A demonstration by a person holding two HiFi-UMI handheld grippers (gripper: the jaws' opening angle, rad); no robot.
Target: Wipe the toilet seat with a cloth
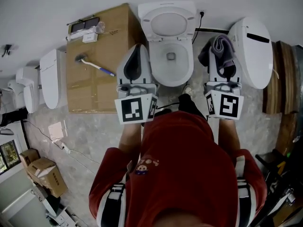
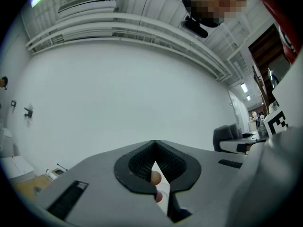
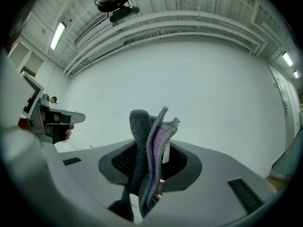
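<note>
A white toilet stands against the wall with its lid (image 1: 166,23) raised and the seat (image 1: 156,65) ringing the open bowl. My left gripper (image 1: 138,47) hovers just left of the bowl; its jaws are shut with nothing between them, as the left gripper view (image 2: 154,144) also shows. My right gripper (image 1: 221,45) is to the right of the bowl, shut on a grey cloth (image 1: 220,49). In the right gripper view the cloth (image 3: 147,150), grey with a purple inner face, stands folded up out of the jaws. Both grippers point at the white wall.
A second white toilet (image 1: 252,51) stands close on the right. On the left a cardboard box (image 1: 102,86) carries a brush (image 1: 93,64) and small items. More white toilets (image 1: 49,78) line the left side. The person's feet (image 1: 185,100) are before the bowl.
</note>
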